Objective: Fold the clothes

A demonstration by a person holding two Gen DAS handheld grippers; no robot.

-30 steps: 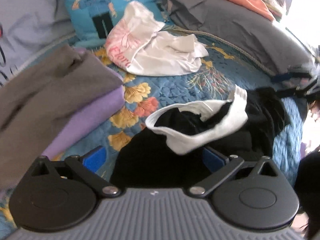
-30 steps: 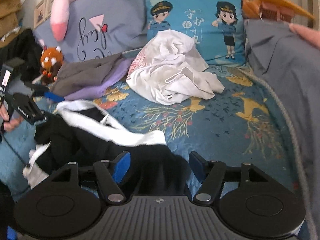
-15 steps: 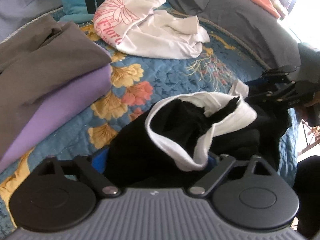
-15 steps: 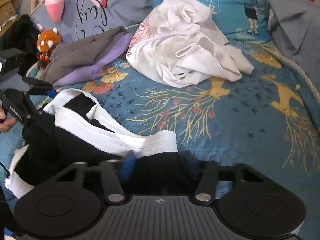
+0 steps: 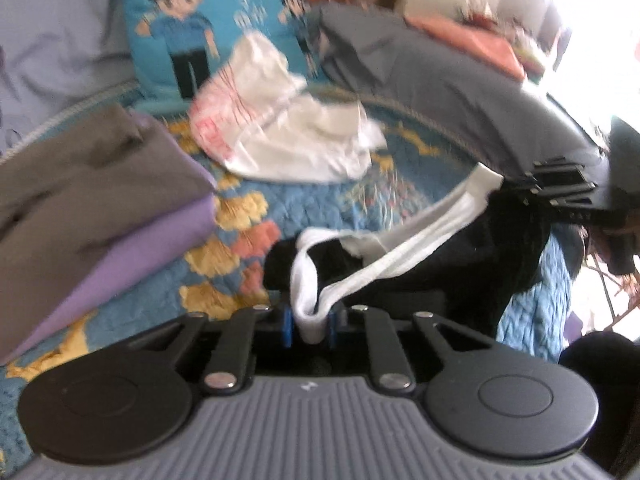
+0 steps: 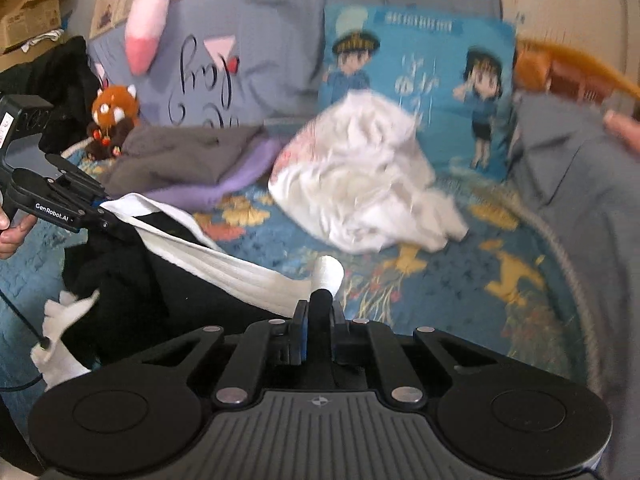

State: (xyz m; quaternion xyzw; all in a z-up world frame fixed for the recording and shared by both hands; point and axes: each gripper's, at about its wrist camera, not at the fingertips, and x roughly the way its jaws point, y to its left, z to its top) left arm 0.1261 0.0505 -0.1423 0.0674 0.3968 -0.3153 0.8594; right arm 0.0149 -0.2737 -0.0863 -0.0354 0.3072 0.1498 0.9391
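Note:
A black garment with a white band [image 5: 400, 256] hangs stretched between my two grippers above the blue floral bedspread [image 5: 320, 204]. My left gripper [image 5: 308, 326] is shut on the white band at one end. My right gripper [image 6: 318, 336] is shut on the black cloth [image 6: 160, 280] next to the white band [image 6: 224, 264] at the other end. The right gripper also shows at the right of the left wrist view [image 5: 560, 192], and the left gripper at the left of the right wrist view [image 6: 96, 210].
A folded grey and purple stack [image 5: 92, 208] lies at the left. A crumpled white garment [image 6: 360, 192] lies mid-bed before a blue cartoon pillow [image 6: 416, 80]. A grey blanket [image 5: 440, 92] lies at the right. A small plush toy [image 6: 114, 118] sits by the pillows.
Both grippers have shut on the black garment and lifted it, and its white band is now pulled taut between them. Both views have tilted up toward the pillows.

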